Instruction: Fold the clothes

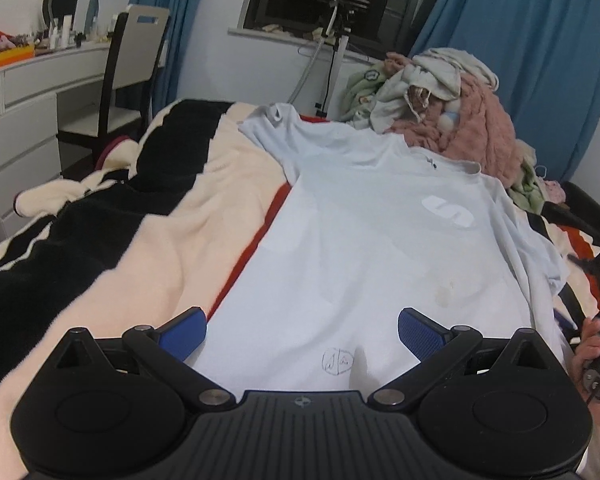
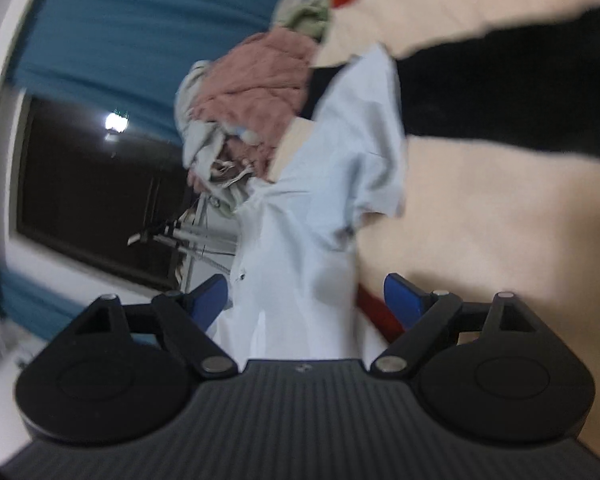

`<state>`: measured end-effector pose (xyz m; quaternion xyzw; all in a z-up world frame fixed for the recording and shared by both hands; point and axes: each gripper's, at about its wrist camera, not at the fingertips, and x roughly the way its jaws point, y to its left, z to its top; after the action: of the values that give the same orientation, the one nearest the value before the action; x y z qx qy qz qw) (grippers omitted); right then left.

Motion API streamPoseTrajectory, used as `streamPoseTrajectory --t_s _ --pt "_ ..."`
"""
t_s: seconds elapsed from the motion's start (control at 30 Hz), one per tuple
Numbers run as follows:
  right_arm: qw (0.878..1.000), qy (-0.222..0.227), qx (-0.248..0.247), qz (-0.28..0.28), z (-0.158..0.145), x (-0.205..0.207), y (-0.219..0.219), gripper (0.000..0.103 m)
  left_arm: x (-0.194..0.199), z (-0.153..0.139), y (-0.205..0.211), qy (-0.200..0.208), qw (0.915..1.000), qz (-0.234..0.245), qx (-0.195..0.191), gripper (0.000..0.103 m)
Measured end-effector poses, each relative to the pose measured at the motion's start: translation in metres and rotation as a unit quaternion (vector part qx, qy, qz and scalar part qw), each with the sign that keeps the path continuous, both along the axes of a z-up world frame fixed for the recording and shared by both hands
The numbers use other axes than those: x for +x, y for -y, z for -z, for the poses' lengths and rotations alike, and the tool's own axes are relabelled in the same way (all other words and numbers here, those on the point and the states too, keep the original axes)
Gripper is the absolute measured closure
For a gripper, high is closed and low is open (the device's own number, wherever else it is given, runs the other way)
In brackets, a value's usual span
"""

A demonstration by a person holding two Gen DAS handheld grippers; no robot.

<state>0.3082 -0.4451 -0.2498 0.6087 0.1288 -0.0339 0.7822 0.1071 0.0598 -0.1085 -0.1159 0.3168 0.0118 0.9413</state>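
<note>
Bed with cream, black and red blanket (image 1: 204, 216) under both my tools. Left tool (image 1: 302, 330) spread wide, empty, over the hem of the white T-shirt (image 1: 364, 248) laid flat, collar away from me. Right tool (image 2: 306, 300) also wide, empty, rolled sideways near a sleeve. Clothes pile (image 1: 452, 104) beyond, blue curtains (image 1: 520, 40) behind.

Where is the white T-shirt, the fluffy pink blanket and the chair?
white T-shirt (image 1: 360, 248): left wrist view, middle of its chest.
fluffy pink blanket (image 1: 480, 124): left wrist view, its top fold.
chair (image 1: 140, 52): left wrist view, its pale backrest.
</note>
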Motion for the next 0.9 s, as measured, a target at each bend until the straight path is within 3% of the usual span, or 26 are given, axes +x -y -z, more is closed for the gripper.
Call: streamPoseTrajectory --t_s 0.23,0.47,0.7,0.9 --pt "0.998 0.033 0.028 0.034 0.024 0.034 0.010 0.017 0.004 0.001 0.004 0.009 0.9999 0.004 -0.005 0.000" --pt "0.996 0.044 0.004 0.082 0.025 0.083 0.030 0.022 0.013 0.004 0.009 0.026 0.9995 0.018 -0.009 0.000" --pt "0.990 0.049 -0.055 0.120 0.024 0.126 0.056 0.029 0.029 0.010 0.015 0.041 0.9989 0.021 -0.006 0.001" --pt "0.983 0.058 -0.063 0.162 0.034 0.142 0.070 0.051 0.037 0.006 0.017 0.070 0.9971 -0.002 0.030 0.001"
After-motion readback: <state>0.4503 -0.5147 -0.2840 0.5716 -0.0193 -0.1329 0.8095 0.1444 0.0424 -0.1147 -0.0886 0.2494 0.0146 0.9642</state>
